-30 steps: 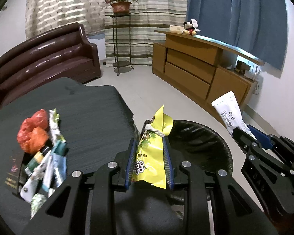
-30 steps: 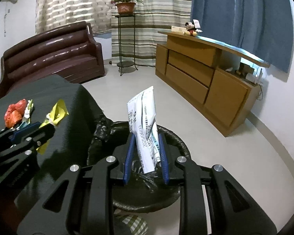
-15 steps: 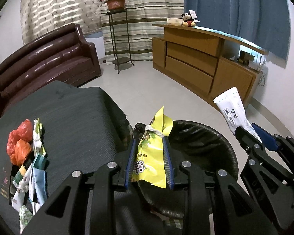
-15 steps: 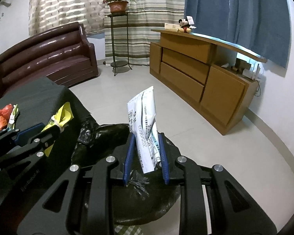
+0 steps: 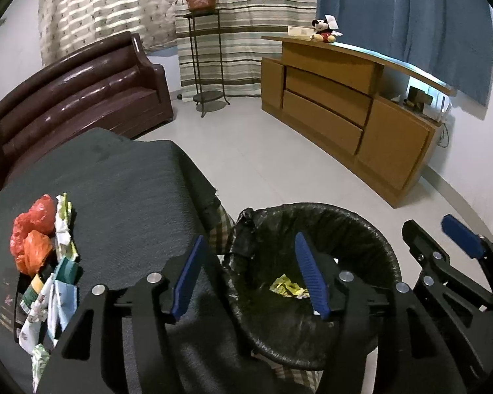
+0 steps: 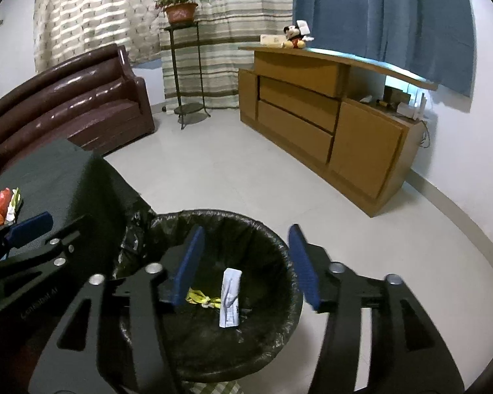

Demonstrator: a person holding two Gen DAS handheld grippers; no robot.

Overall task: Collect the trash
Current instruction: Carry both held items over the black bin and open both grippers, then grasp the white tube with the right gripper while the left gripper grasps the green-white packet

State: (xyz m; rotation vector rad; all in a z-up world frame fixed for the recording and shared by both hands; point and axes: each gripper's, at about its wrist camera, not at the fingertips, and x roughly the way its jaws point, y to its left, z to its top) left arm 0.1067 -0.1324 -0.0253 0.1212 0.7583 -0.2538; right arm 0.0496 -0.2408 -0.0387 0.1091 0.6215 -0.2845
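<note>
Beside the dark-clothed surface [image 5: 121, 190], a black-lined bin [image 6: 266, 229] holds a crumpled yellow wrapper [image 5: 287, 287] and a white printed packet [image 6: 230, 298]; left hand-held gripper [image 5: 249, 275] and right hand-held gripper [image 6: 245, 262] are opening, nothing between their jaws

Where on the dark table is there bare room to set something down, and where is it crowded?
The table is bare from the trash pile across to its edge by the bin, and back toward the sofa. It is crowded along the left side, where red bags and wrappers lie heaped together.
</note>
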